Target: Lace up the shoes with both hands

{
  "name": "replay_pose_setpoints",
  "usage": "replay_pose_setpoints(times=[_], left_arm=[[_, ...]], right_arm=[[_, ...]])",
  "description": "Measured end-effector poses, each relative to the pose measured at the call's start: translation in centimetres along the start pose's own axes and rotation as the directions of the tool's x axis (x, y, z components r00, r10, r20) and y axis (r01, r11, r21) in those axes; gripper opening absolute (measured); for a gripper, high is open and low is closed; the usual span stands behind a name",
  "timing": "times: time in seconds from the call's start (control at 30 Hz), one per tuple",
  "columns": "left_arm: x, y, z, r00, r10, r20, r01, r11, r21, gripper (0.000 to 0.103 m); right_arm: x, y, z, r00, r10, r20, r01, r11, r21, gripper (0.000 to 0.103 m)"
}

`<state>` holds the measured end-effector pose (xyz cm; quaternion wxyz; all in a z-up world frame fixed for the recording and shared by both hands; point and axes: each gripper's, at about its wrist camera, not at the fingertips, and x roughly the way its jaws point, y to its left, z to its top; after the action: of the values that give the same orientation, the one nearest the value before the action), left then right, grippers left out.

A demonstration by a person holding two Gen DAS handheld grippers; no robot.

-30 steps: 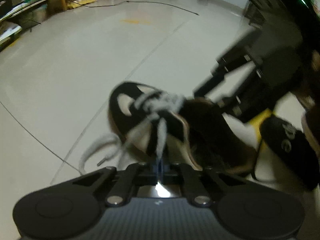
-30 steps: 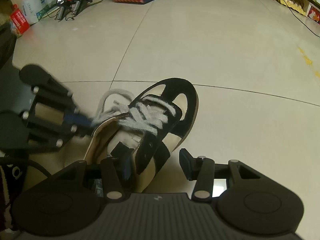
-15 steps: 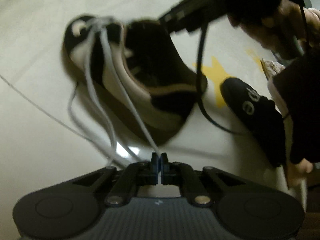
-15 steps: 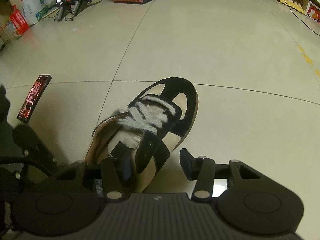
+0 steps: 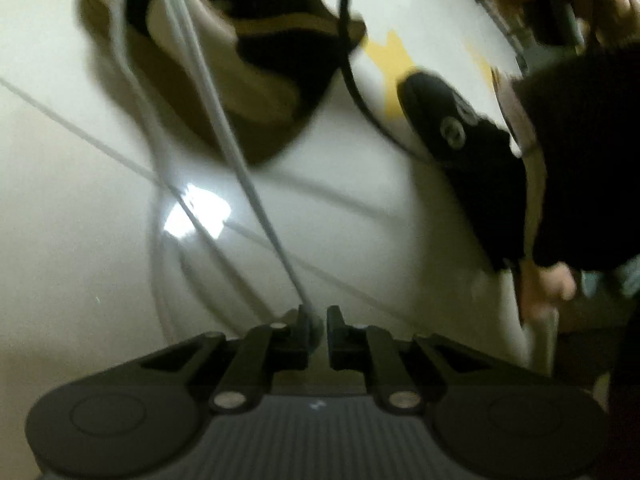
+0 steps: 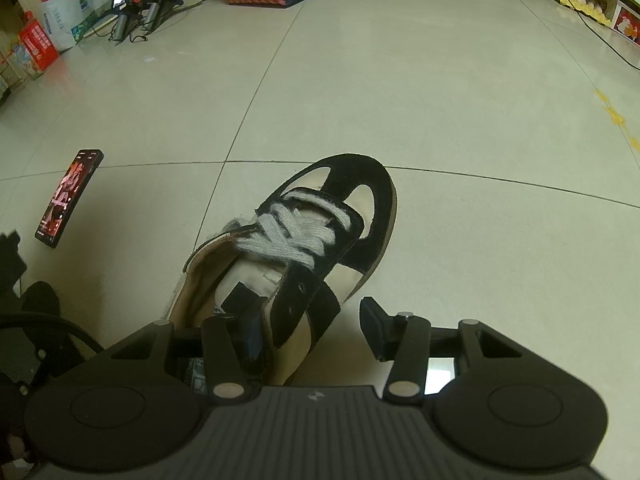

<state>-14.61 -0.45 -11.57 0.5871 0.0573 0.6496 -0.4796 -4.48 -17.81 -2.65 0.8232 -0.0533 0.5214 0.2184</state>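
A black-and-cream shoe (image 6: 304,264) sits on the tiled floor (image 6: 440,100), its heel end under the right tool (image 6: 312,332). That tool's jaws stand about half spread and straddle the shoe's right-hand eyelet flap: one finger is down inside the collar beside the tongue, the other hangs clear over the floor on the outer side. Whether the pads actually press on the flap cannot be told.

Ahead of the right tool, the grey lace (image 6: 292,236) is crossed through the lower rows near the toe, while the upper eyelets on the black flap nearest the tool appear empty.

In the blurred left wrist view, the left tool (image 5: 317,326) is low and well back from the shoe, its jaws narrow and just opening. A strand of the lace runs taut from the shoe down to the left-hand finger (image 5: 303,320); it seems to lie against that finger and no longer looks pinched. A second strand trails slack across the floor to the tool's left.

By the look of it, the lacing is partly done: lower crossings are in, and the top eyelets and any tying remain.

A phone (image 6: 70,198) lies on the floor well off to the right tool's left.
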Motion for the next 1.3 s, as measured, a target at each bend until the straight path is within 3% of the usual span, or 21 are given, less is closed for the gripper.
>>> replay_pose_setpoints(times=[0.13, 0.3, 0.37, 0.67, 0.8, 1.07, 1.17, 1.3], left_arm=[[0.8, -0.7, -1.0, 0.997, -0.042, -0.060, 0.042, 0.999, -0.011, 0.018], [-0.9, 0.7, -1.9, 0.998, -0.064, -0.002, 0.064, 0.991, -0.118, 0.056], [-1.7, 1.4, -2.3, 0.998, -0.052, 0.020, 0.054, 0.987, -0.150, 0.063], [-4.1, 4.1, -2.7, 0.997, 0.011, 0.071, 0.006, 0.973, -0.232, 0.066], [-5.1, 5.6, -2.8, 0.992, 0.031, 0.123, 0.009, 0.952, -0.307, 0.069], [-6.6, 7.6, -1.7, 0.978, 0.095, 0.188, -0.025, 0.938, -0.345, 0.069], [-7.8, 8.8, -0.8, 0.967, 0.156, 0.204, -0.075, 0.930, -0.359, 0.069], [-9.3, 10.3, 0.2, 0.929, 0.271, 0.252, -0.149, 0.897, -0.415, 0.069]], right_arm=[[-0.1, 0.0, 0.0, 1.000, -0.002, -0.001, 0.002, 1.000, 0.001, 0.051], [-0.2, 0.1, 0.0, 1.000, -0.004, -0.002, 0.004, 1.000, -0.001, 0.051], [-0.2, 0.1, 0.0, 1.000, -0.004, -0.002, 0.004, 1.000, 0.000, 0.051], [-0.2, 0.2, 0.0, 1.000, -0.005, -0.003, 0.005, 1.000, 0.000, 0.051], [-0.1, 0.3, 0.0, 1.000, -0.006, -0.005, 0.006, 1.000, -0.003, 0.051], [-0.1, 0.4, 0.0, 1.000, -0.008, -0.006, 0.008, 1.000, -0.003, 0.051], [0.0, 0.4, 0.0, 1.000, -0.010, -0.008, 0.010, 1.000, -0.006, 0.051], [0.0, 0.4, 0.0, 1.000, -0.011, -0.010, 0.010, 1.000, -0.008, 0.051]])
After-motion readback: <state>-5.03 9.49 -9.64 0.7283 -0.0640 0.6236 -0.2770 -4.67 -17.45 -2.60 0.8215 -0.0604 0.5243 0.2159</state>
